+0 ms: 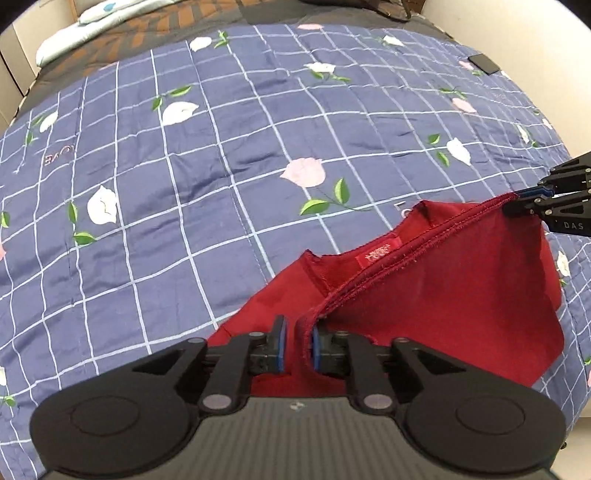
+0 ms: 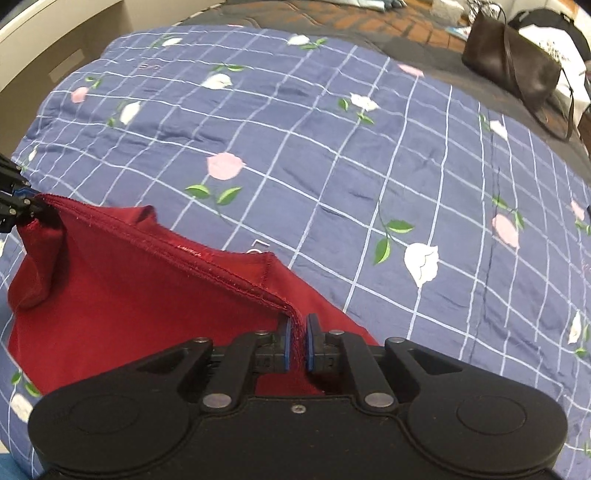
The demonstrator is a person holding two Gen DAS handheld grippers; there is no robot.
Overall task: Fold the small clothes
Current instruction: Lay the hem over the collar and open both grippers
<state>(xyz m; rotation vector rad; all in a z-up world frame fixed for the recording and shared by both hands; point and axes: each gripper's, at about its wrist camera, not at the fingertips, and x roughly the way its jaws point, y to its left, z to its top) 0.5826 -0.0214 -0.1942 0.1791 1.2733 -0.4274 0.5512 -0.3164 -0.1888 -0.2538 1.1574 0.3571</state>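
Observation:
A small dark red garment (image 1: 443,295) lies on the bed with its hem lifted and stretched between my two grippers; it also shows in the right wrist view (image 2: 129,295). My left gripper (image 1: 297,341) holds one end of the hem, which runs between its blue pads with a small gap on the left. My right gripper (image 2: 297,345) is shut on the other end of the hem. The right gripper shows at the right edge of the left wrist view (image 1: 517,205), the left gripper at the left edge of the right wrist view (image 2: 33,203). A red label (image 1: 378,253) shows inside the neckline.
The bed is covered by a blue checked quilt with flowers (image 1: 221,184). A dark phone (image 1: 484,63) lies at its far right. A brown handbag (image 2: 517,66) and a white bag (image 2: 561,44) sit at the far end. A pillow (image 1: 92,29) lies far left.

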